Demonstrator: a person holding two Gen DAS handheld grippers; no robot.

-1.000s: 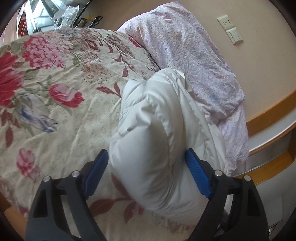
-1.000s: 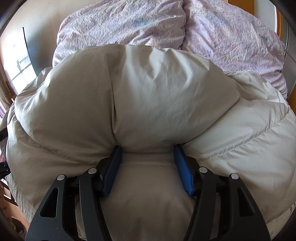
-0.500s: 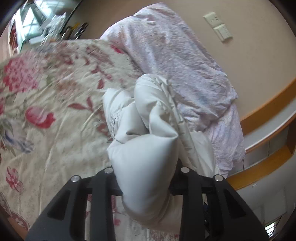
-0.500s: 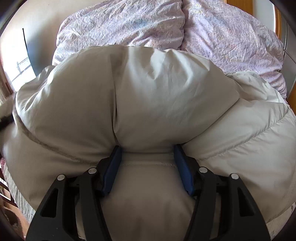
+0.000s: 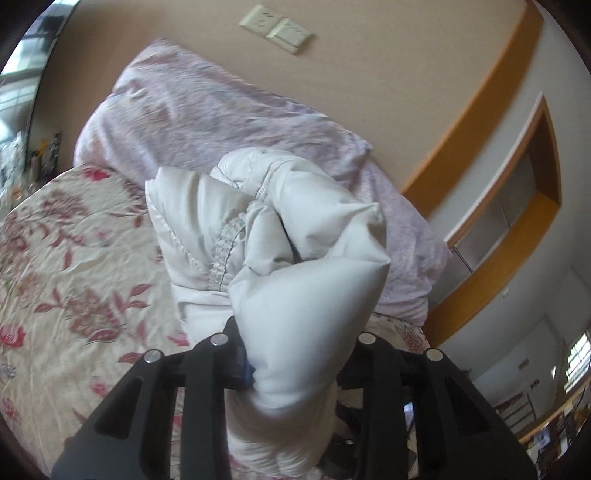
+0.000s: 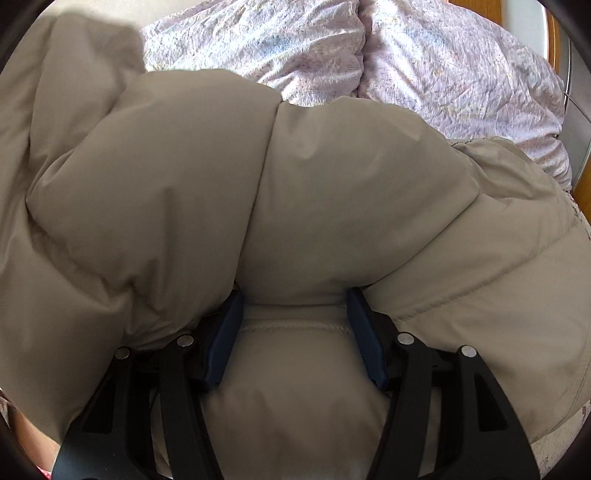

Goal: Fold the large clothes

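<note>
Left wrist view: the left gripper (image 5: pixel 295 354) clamps a lifted, bunched white puffer jacket (image 5: pixel 280 236) toward 12 o'clock above the floral bedspread (image 5: pixel 74 280), while the right gripper (image 6: pixel 295 328) pinches another fold, so folding looks midway, not yet laid flat.

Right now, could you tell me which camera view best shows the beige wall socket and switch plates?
The left wrist view: the beige wall socket and switch plates sit on the tan wall above the lilac crumpled pillow. The right wrist view shows none of them; the white puffy down jacket fills it.
</note>
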